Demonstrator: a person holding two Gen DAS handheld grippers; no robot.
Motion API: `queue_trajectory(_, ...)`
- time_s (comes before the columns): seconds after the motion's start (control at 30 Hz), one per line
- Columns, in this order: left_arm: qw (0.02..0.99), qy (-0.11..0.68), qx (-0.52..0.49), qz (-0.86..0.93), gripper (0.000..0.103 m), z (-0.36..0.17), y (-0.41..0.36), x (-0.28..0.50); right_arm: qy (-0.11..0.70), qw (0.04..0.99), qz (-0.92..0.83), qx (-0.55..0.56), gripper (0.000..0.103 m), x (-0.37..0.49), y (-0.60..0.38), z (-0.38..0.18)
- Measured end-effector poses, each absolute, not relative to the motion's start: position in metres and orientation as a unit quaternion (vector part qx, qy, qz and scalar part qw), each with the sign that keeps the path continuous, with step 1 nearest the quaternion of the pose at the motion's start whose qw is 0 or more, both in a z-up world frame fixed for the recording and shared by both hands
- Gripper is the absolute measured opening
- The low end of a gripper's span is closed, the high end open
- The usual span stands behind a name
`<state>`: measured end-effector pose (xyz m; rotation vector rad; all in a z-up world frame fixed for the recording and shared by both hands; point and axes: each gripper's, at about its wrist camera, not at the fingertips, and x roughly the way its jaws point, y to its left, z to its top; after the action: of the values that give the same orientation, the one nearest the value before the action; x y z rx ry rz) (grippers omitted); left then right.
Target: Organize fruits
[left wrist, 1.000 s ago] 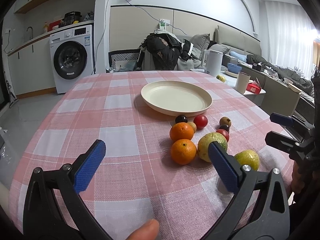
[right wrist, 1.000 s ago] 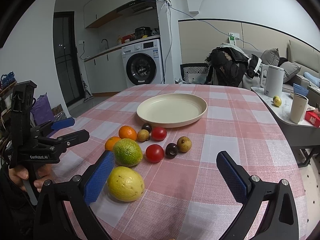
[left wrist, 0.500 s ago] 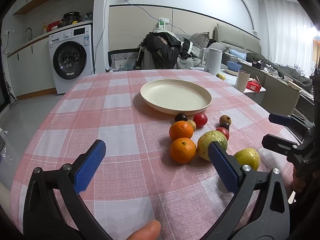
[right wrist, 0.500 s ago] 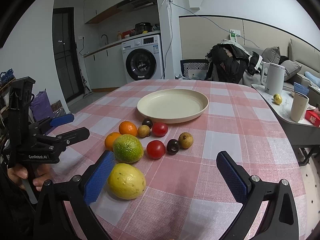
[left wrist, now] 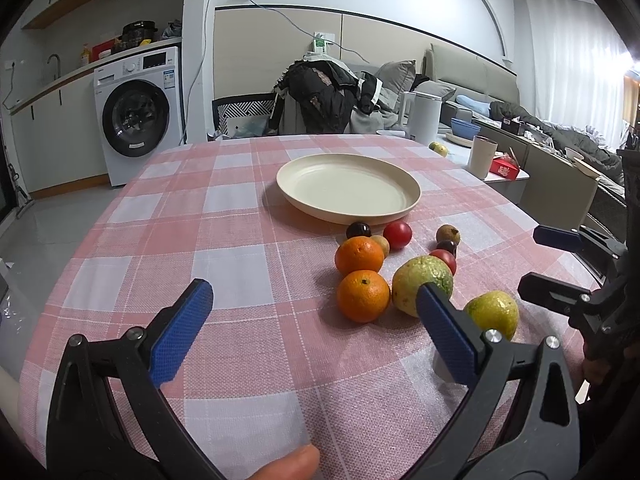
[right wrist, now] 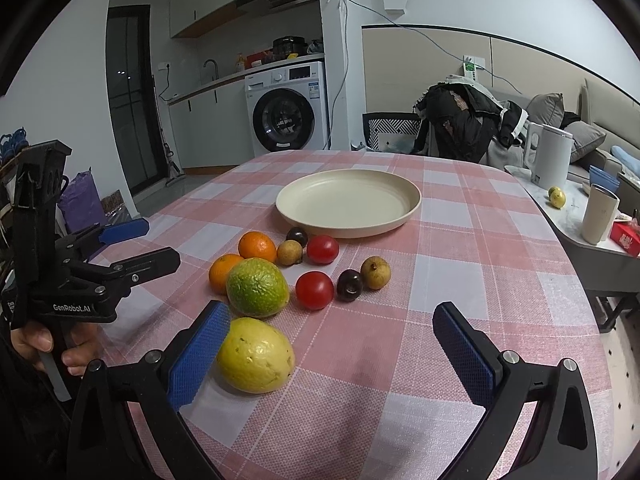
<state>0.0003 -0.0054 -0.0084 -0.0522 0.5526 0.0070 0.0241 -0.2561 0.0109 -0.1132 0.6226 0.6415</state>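
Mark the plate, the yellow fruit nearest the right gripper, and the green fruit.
plate (right wrist: 408, 210): right wrist view, right rim.
yellow fruit (right wrist: 256, 356): right wrist view, skin centre.
green fruit (right wrist: 257, 287): right wrist view, skin centre.

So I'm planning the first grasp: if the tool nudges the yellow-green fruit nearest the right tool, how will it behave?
The yellow-green fruit looks rounded and egg-shaped, so a nudge would probably roll it across the checked cloth. Its skin looks smooth, so it may slip. It seems firm, likely heavier than the tomatoes.
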Motion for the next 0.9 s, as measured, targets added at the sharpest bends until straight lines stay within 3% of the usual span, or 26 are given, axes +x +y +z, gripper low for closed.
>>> queue_trajectory(0.9,0.959,0.283,-0.015,-0.012,0.098,-0.008,-0.013,0.004,0.359,0.861,0.351,-0.083,0.103,0.02,-0.237,-0.005)
